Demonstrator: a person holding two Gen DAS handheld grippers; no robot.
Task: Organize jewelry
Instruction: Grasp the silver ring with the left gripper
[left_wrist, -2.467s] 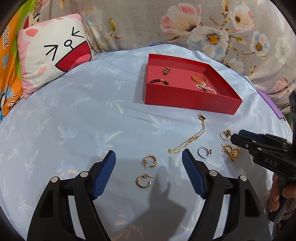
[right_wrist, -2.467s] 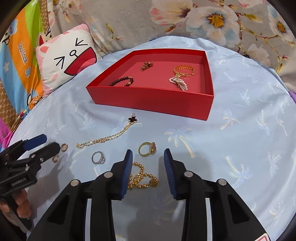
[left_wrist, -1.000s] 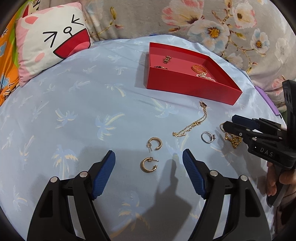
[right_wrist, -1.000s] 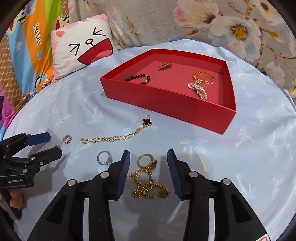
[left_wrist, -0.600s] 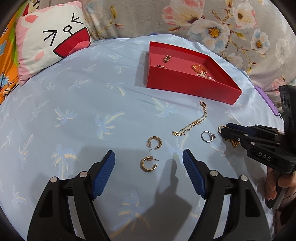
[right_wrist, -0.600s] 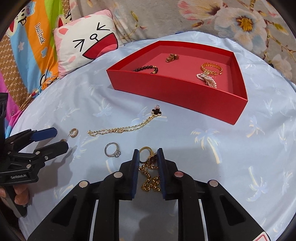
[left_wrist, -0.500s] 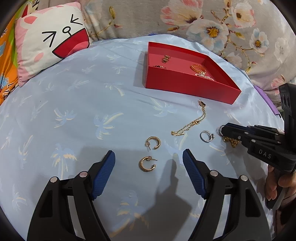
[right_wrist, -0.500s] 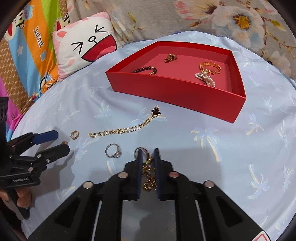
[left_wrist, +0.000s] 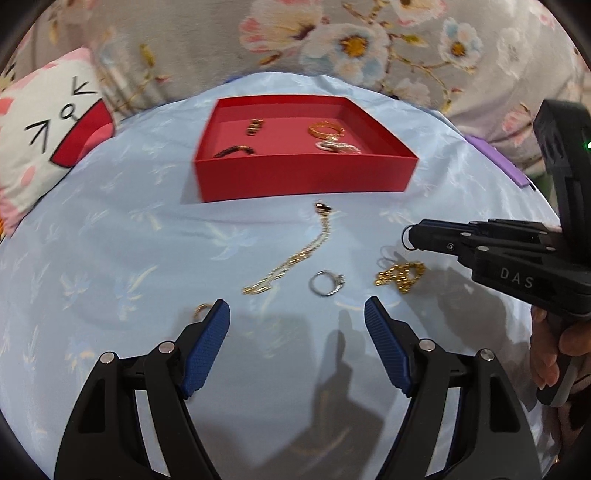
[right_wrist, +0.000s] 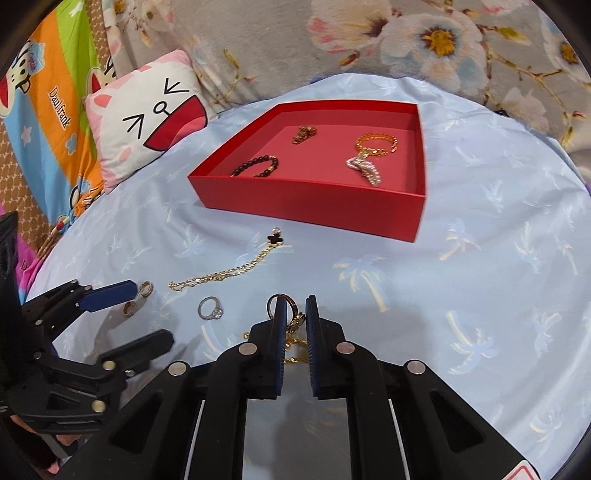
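1. Right claw (right_wrist: 294, 314): jaws pinched on a ring (right_wrist: 280, 304), band sticking up past the tips; ring clear of the cloth (right_wrist: 480, 295) in left view.
2. Key relation: red box (right_wrist: 314, 206) straight ahead of right claw, slightly left, well apart; long front wall lying across the line of travel. Judgement: lift over that wall, then release inside.
3. Gold chain bracelet (left_wrist: 400, 275) just below and behind right claw tips, not gripped.
4. Left claw (left_wrist: 296, 317): jaws spread wide, nothing between.
5. Silver ring (left_wrist: 327, 283) just ahead of left claw, a bit right of centre; long chain (left_wrist: 291, 264) ahead, running diagonally toward the box; hoop earring (left_wrist: 202, 311) touching or just beside the left jaw tip, cannot tell which.
6. Right claw nearer the box opening; likely first to drop.
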